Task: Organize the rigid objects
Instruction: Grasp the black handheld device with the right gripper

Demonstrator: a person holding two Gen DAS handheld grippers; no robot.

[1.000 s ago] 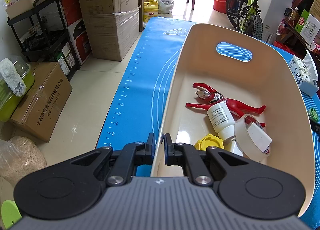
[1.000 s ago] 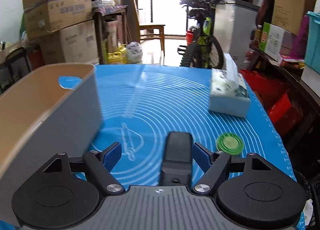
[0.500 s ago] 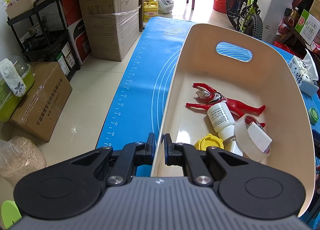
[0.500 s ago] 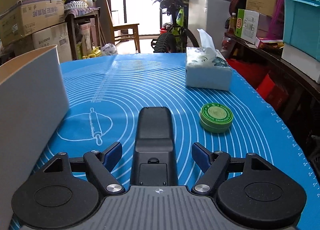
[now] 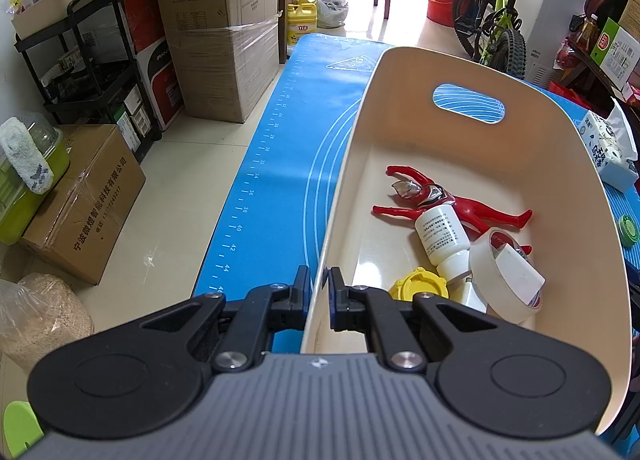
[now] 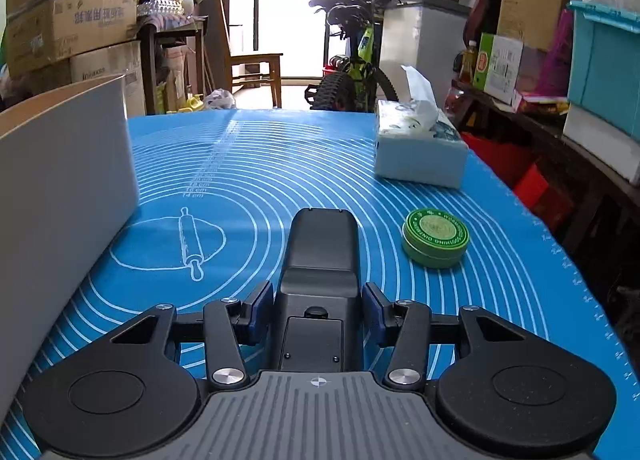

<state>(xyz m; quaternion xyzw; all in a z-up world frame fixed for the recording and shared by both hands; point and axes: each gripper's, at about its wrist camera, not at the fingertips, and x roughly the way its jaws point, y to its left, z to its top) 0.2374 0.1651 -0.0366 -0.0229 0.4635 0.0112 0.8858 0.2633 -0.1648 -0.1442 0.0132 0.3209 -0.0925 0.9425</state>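
Blue mat (image 6: 256, 164): underfoot and ahead of both grippers. Tissue box (image 6: 420, 156): ahead-right of the right gripper, on the mat. Bicycle (image 6: 356, 72): far ahead, beyond the mat. Stacked cardboard boxes (image 5: 220, 40): ahead-left of the left gripper, on the floor. Wooden chair (image 6: 252, 60): far ahead.

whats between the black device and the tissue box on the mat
Only the green tin, off to the right of the black device; the rest of the blue mat up to the tissue box is bare, per the right wrist view.
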